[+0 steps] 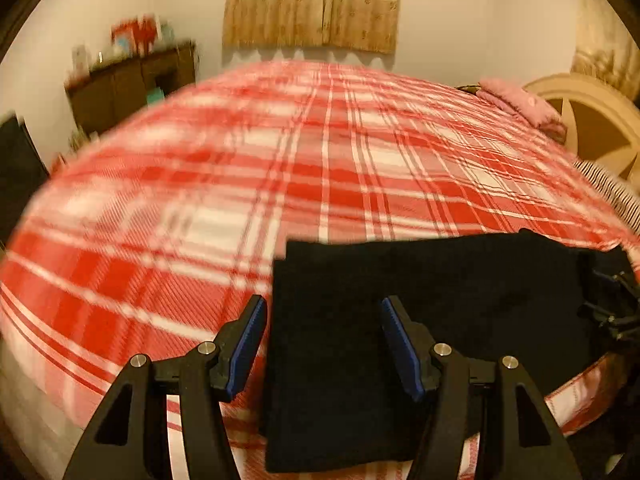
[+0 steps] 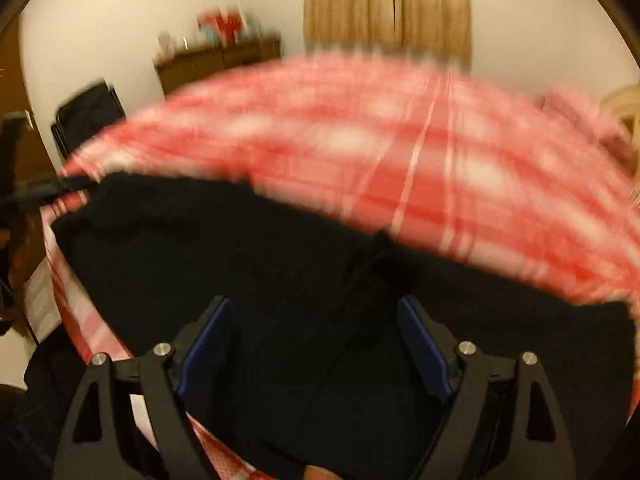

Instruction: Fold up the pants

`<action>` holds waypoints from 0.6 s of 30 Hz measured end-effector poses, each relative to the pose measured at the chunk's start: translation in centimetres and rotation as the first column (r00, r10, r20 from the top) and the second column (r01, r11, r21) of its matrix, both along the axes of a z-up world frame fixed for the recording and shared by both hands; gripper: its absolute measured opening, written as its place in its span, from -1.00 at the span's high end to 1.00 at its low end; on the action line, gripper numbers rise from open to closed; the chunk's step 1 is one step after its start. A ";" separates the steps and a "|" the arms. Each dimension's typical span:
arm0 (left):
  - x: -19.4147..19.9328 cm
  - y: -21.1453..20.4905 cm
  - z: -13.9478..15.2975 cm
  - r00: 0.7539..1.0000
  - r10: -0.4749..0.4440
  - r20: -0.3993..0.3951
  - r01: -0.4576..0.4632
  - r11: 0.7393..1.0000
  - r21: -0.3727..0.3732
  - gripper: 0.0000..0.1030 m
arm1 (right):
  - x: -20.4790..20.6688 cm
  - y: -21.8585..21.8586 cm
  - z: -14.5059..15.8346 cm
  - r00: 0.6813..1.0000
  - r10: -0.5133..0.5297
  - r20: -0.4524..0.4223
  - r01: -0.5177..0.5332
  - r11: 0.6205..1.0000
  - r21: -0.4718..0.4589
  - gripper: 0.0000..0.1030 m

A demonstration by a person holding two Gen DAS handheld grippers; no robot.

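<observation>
Black pants (image 1: 420,320) lie folded flat near the front edge of a bed with a red and white plaid cover (image 1: 280,168). My left gripper (image 1: 323,304) hovers over the pants' left end, open, with nothing pressed between its blue pads. In the right wrist view the pants (image 2: 240,264) fill the lower half, with a raised crease (image 2: 372,268) running across them. My right gripper (image 2: 314,304) stands open above the dark cloth and holds nothing. Each gripper shows at the edge of the other's view: the right gripper (image 1: 612,308) and the left gripper (image 2: 36,194).
A brown cabinet (image 1: 132,80) with small items stands by the back wall, under a tan curtain (image 1: 316,4). A pink cloth (image 1: 524,104) and a cream headboard (image 1: 592,120) lie at the bed's right. A black chair (image 2: 86,116) stands left of the bed.
</observation>
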State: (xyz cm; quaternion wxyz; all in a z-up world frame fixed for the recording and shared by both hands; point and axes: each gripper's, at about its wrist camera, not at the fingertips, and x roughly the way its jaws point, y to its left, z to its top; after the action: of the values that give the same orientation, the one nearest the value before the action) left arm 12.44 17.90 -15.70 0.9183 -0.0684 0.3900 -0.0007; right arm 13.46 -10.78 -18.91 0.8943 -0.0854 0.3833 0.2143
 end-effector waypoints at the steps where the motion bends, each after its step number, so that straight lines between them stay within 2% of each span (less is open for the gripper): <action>1: 0.2 0.2 -0.6 1.000 -0.004 -0.013 0.004 1.000 -0.031 -0.18 | -0.5 0.2 0.0 0.999 0.008 0.048 -0.007 1.000 -0.021 -0.67; 3: 0.2 0.0 -1.2 1.000 0.000 -0.010 0.000 1.000 -0.024 -0.18 | -0.7 0.3 0.5 0.999 0.011 0.044 -0.010 1.000 -0.026 -0.53; 4: 0.3 -0.1 -1.4 1.000 -0.004 -0.008 0.004 1.000 -0.014 -0.18 | -0.8 -0.1 1.0 0.999 0.011 0.049 -0.012 1.000 0.011 -0.49; 6: 0.5 0.0 -1.7 1.000 -0.008 -0.010 0.007 1.000 -0.023 -0.18 | -1.1 -1.2 2.2 0.999 0.002 0.049 -0.006 0.997 0.081 -0.49; 12: 1.1 1.2 -1.9 1.000 -0.013 0.004 0.013 0.995 -0.095 -0.18 | -1.5 -3.4 3.7 0.996 -0.046 0.077 0.037 0.993 0.115 -0.49; 15: 1.1 0.4 -1.8 0.999 -0.042 -0.004 0.041 0.999 -0.026 -0.16 | -1.9 -4.1 3.6 0.995 -0.059 0.076 0.050 0.991 0.124 -0.49; 16: 1.0 0.3 -1.7 0.999 -0.046 -0.002 0.046 0.999 -0.013 -0.09 | -1.9 -4.3 3.5 0.995 -0.061 0.074 0.052 0.990 0.129 -0.49; 18: 0.9 0.6 -1.5 0.999 -0.052 0.001 0.052 0.998 -0.032 0.00 | -2.3 -4.6 3.5 0.996 -0.060 0.073 0.050 0.989 0.137 -0.49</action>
State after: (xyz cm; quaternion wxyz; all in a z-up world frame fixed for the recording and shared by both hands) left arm 13.29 18.55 -17.24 0.9168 -0.0726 0.3913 -0.0310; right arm 11.21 -15.42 -15.39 0.9177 -0.0223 0.3355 0.2115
